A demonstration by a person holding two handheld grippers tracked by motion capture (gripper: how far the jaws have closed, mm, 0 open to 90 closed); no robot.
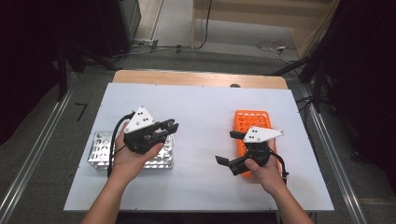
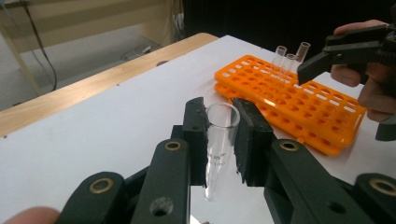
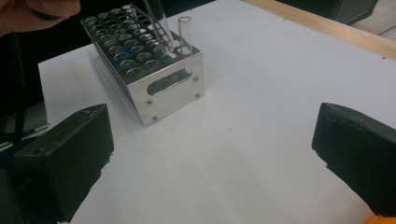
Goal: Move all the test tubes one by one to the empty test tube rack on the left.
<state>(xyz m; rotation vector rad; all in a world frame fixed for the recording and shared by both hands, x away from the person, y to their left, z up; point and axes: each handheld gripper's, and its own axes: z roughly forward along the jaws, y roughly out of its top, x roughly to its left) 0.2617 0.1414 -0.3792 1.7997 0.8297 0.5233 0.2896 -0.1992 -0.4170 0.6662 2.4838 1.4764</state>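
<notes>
A: Left tongs?
B: Clamped on a clear glass test tube, upright, above the white tabletop.
A: Right tongs?
B: Spread wide, empty, near the orange rack; the metal rack sits beyond.

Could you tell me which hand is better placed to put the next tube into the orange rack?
Left, probably: the left gripper already holds a tube, while the right gripper stands open and empty by the orange rack.
</notes>
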